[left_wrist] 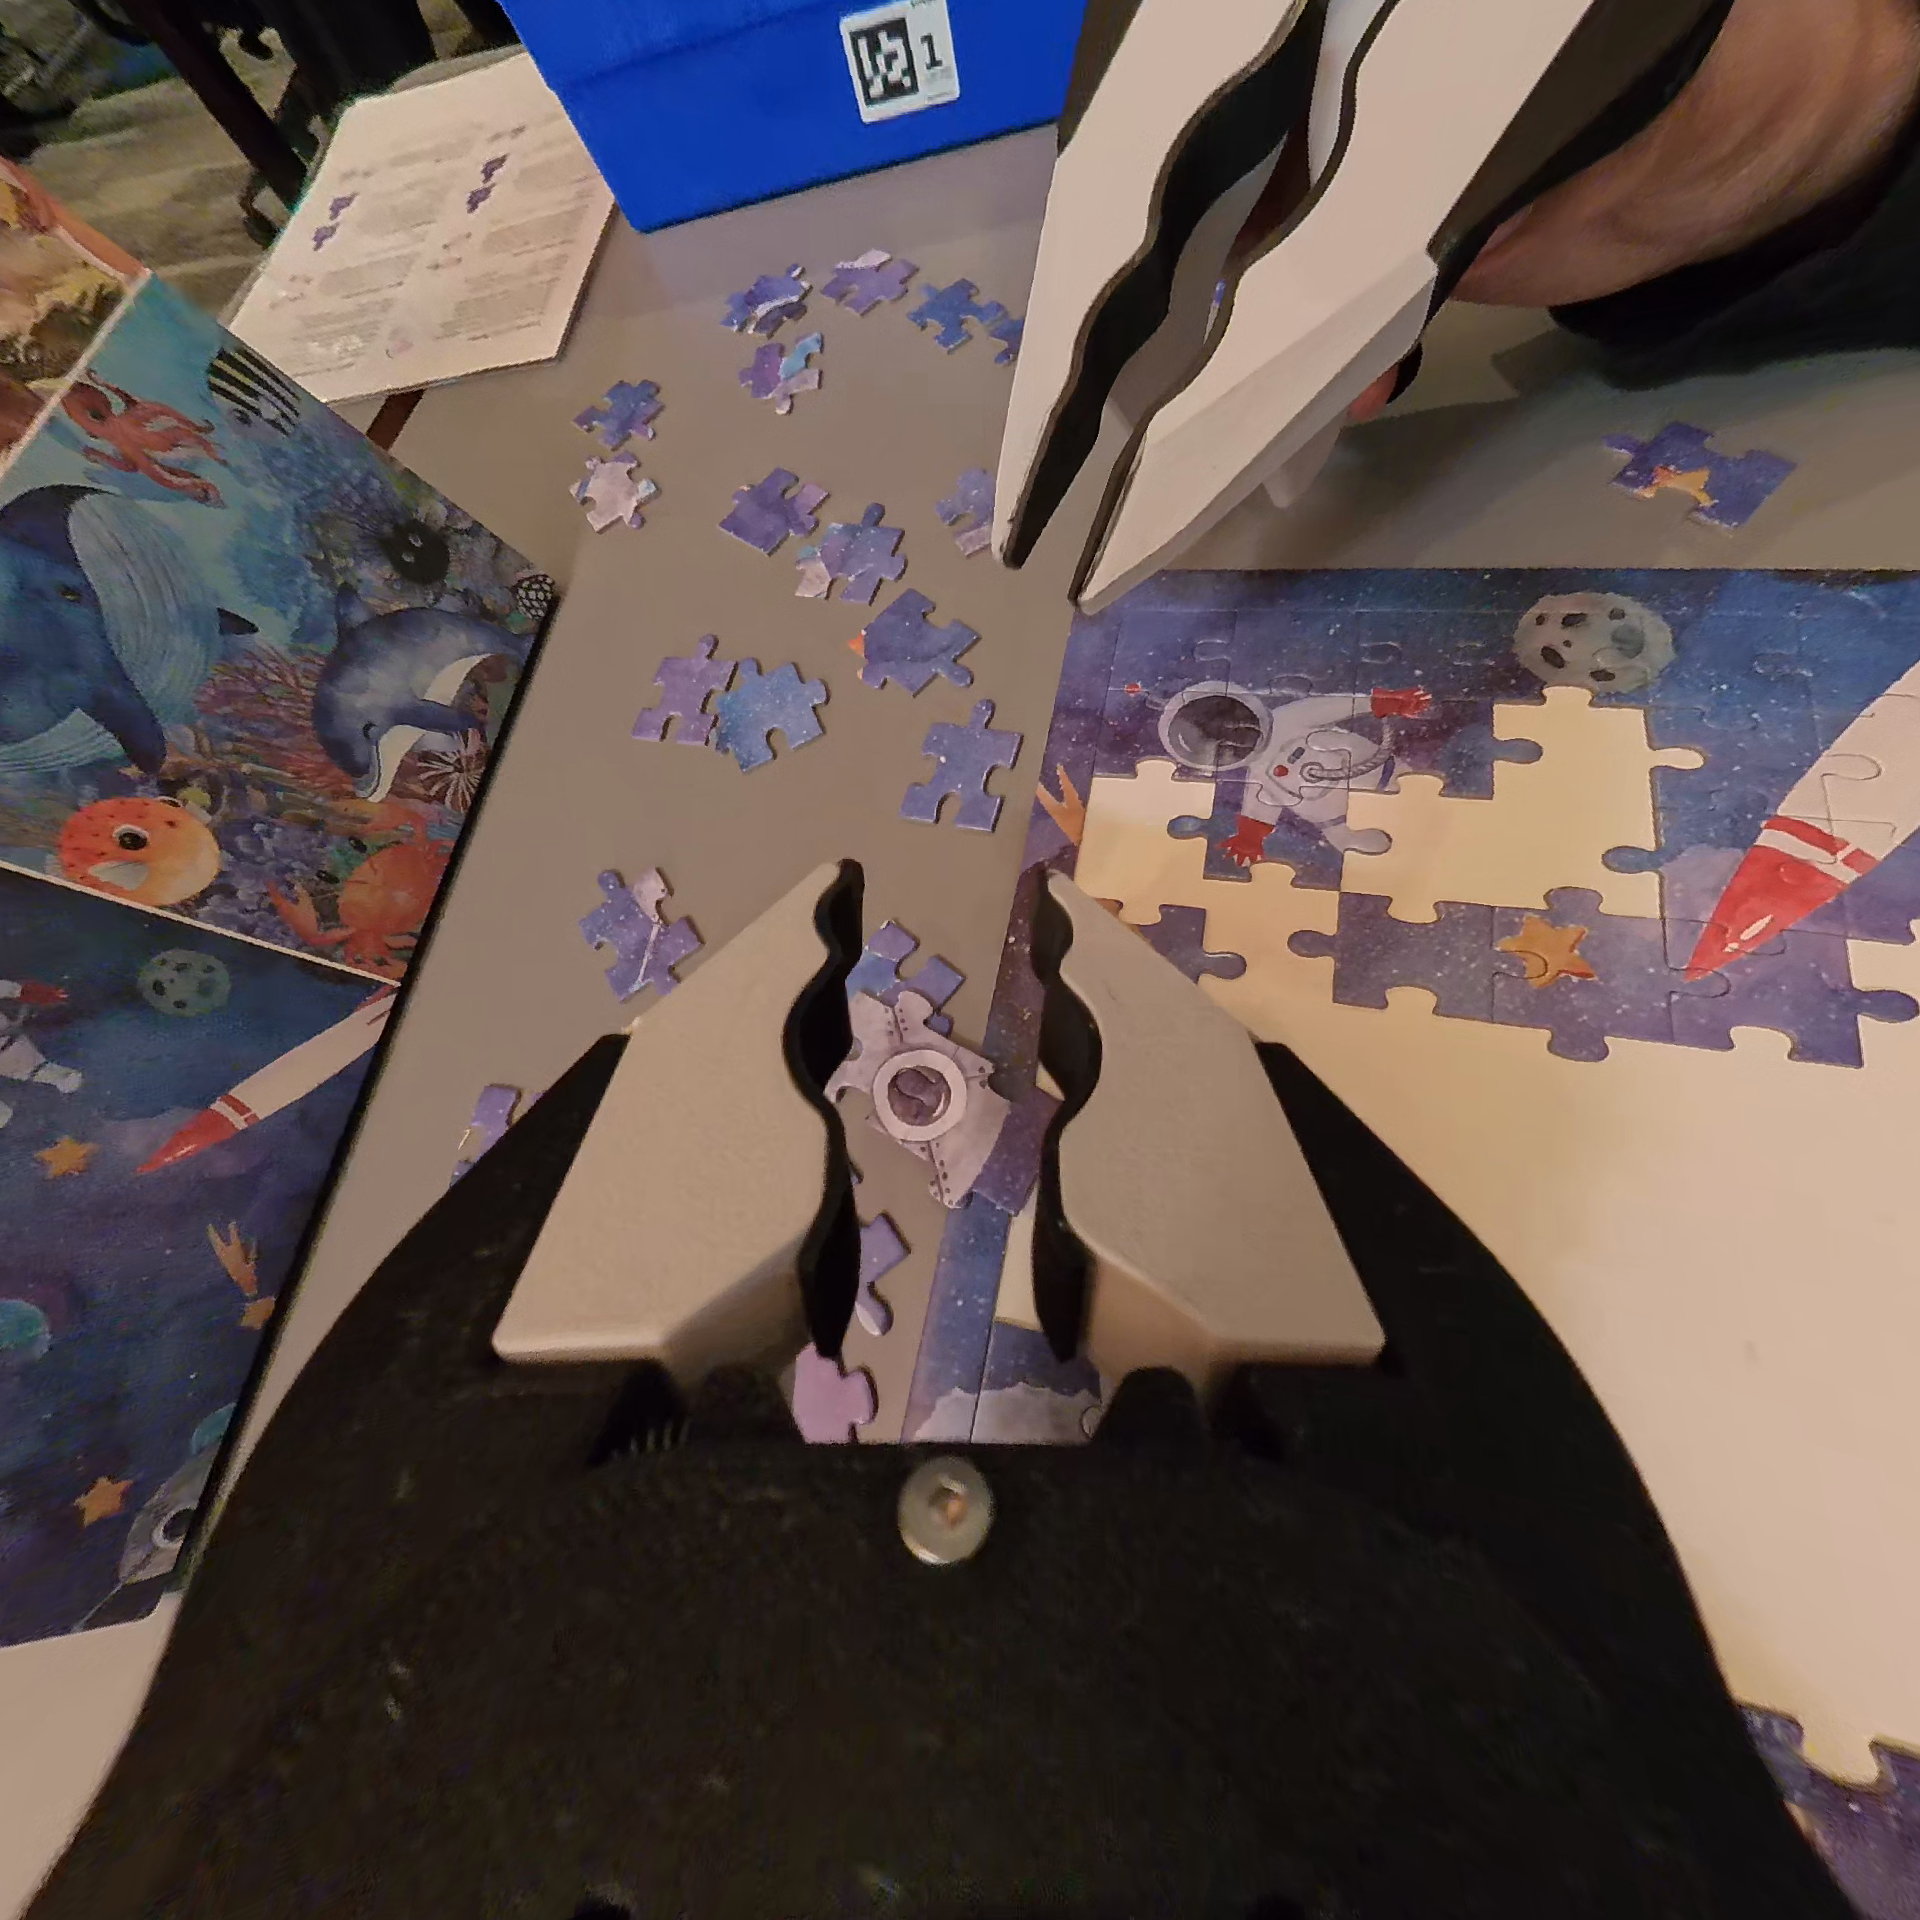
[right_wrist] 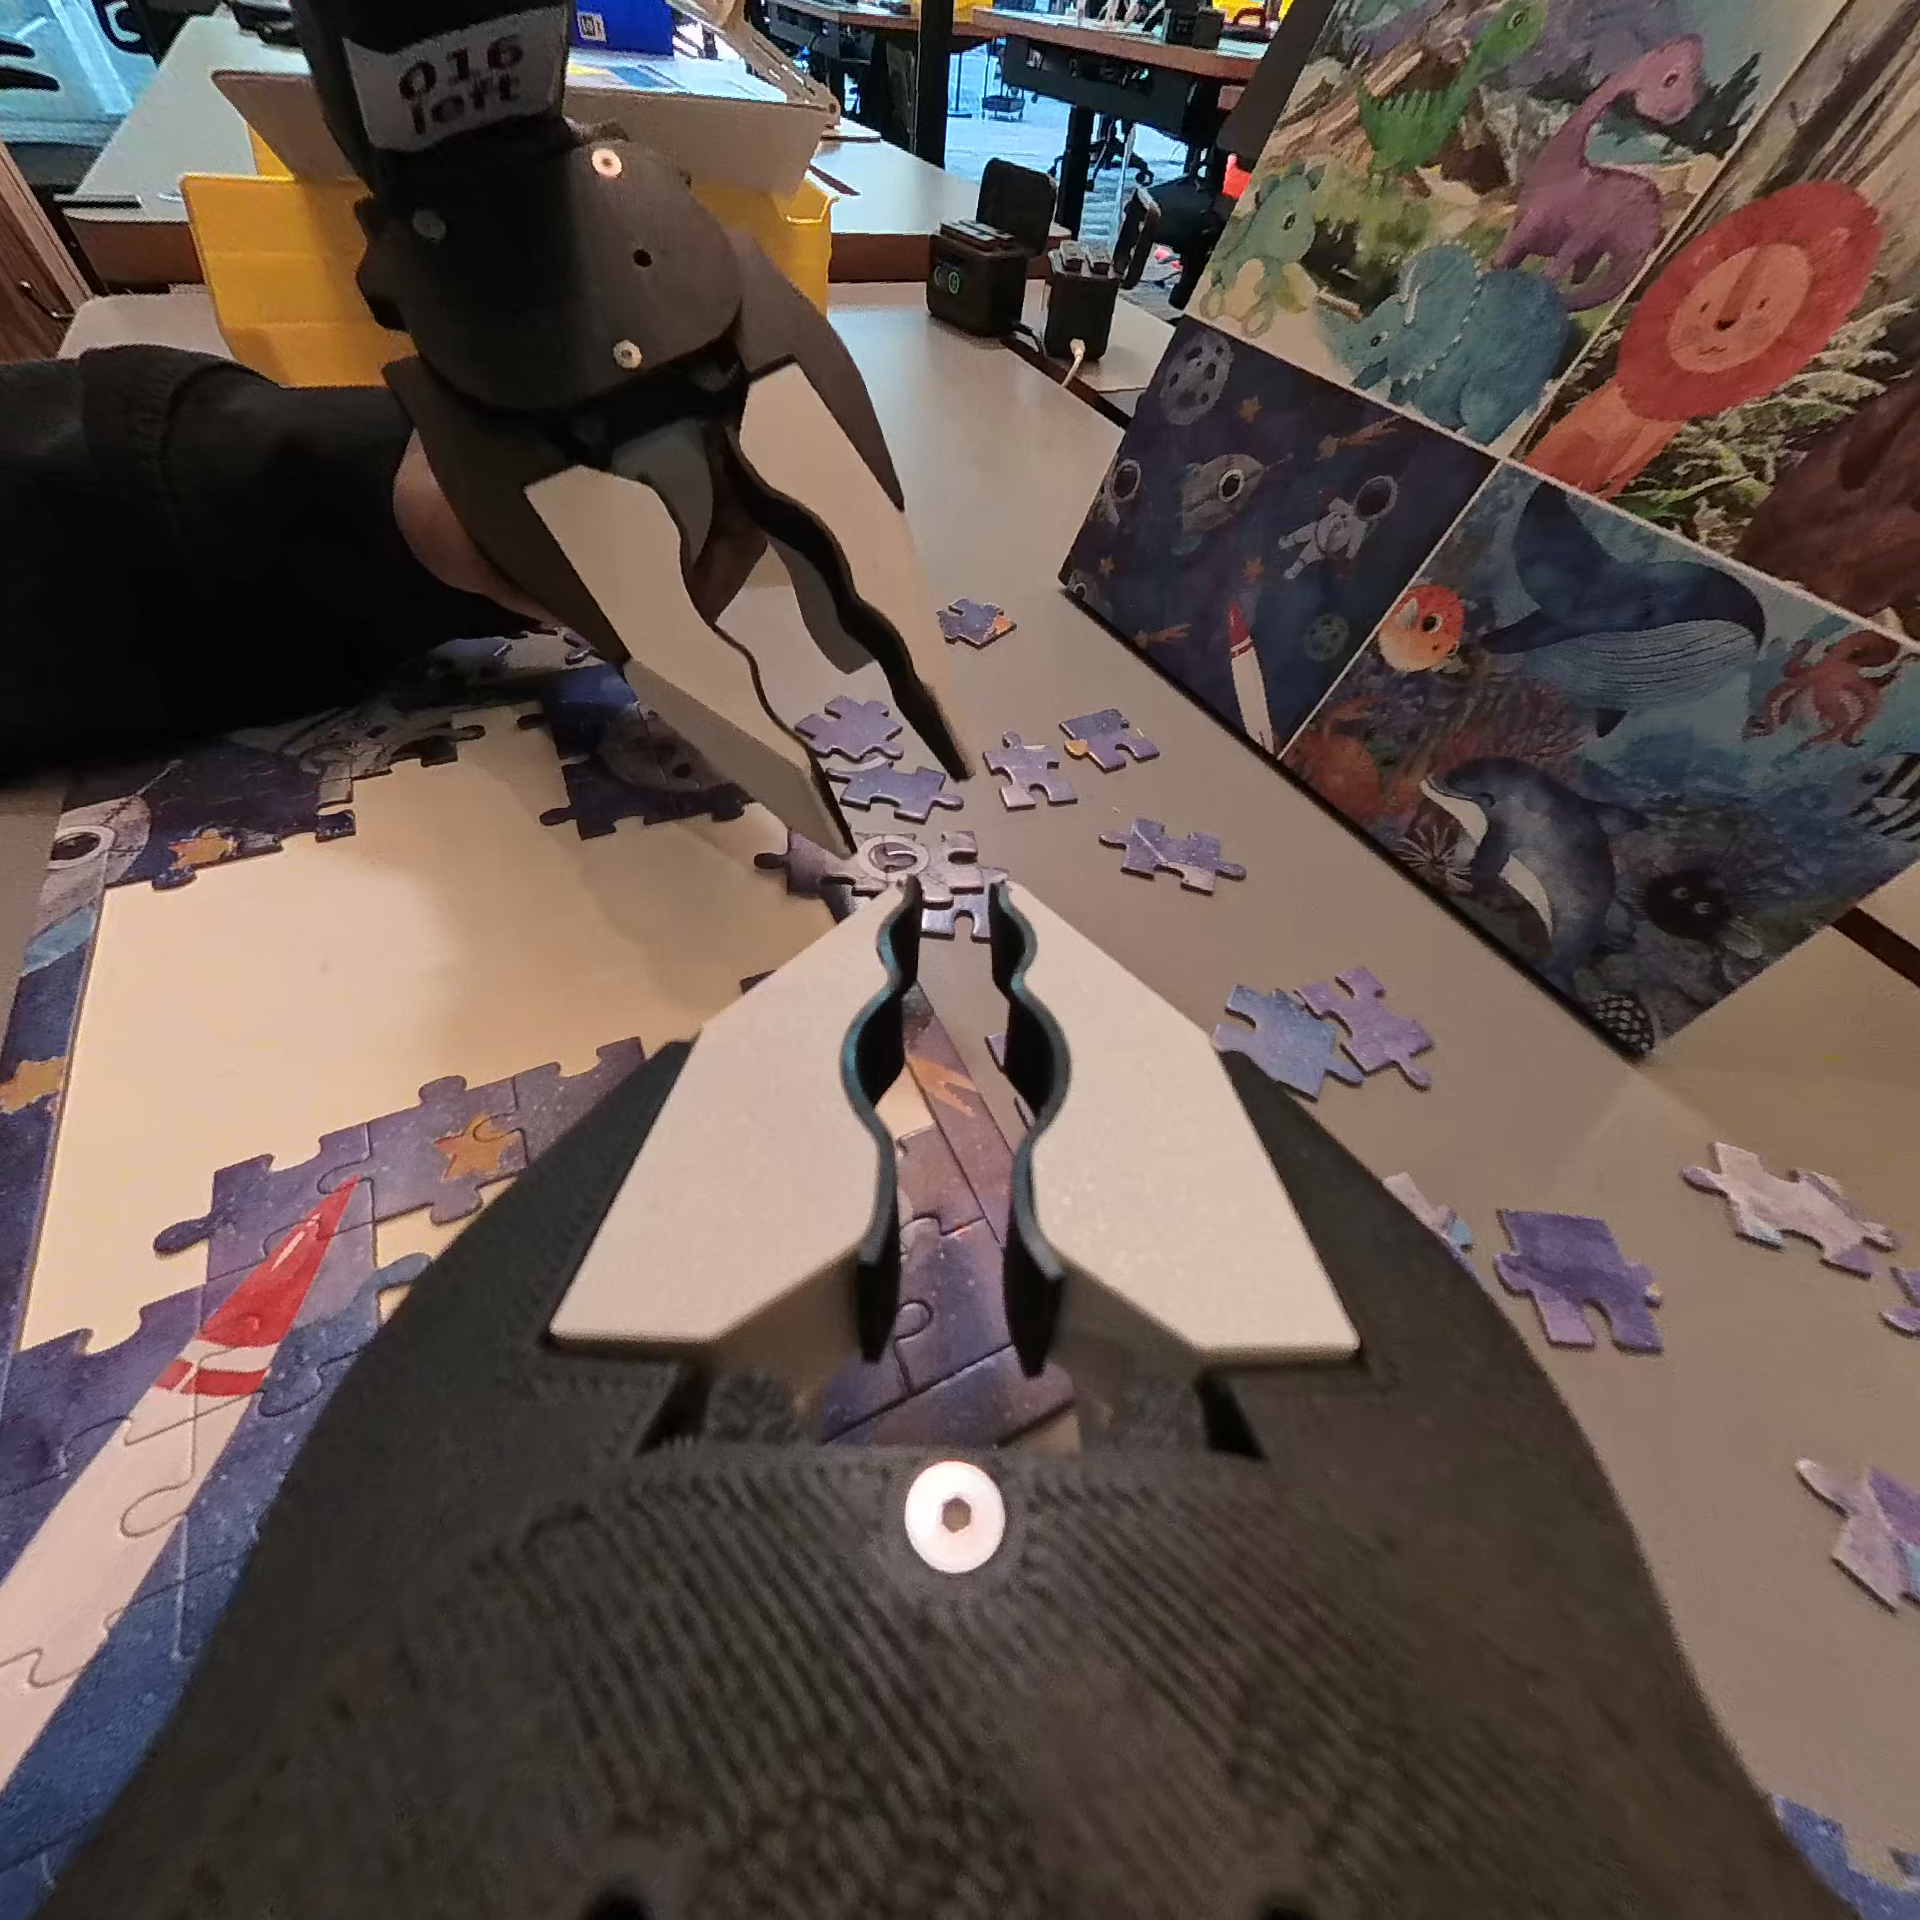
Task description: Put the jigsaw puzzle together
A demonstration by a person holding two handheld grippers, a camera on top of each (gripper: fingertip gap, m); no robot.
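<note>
Your left gripper (left_wrist: pixel 951 883) hangs with jaws parted and empty directly over the grey porthole puzzle piece (left_wrist: pixel 920 1091) at the puzzle board's (left_wrist: pixel 1558 1195) edge, while your right gripper (right_wrist: pixel 956 894), narrowly apart and holding nothing, points at it from just beside.

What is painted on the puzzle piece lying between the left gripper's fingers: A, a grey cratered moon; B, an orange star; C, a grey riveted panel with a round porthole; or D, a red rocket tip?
C: the puzzle piece between the open fingers of the left gripper shows a pale grey riveted panel with a round ring; the star, rocket tip and moon sit in the assembled puzzle.
</note>
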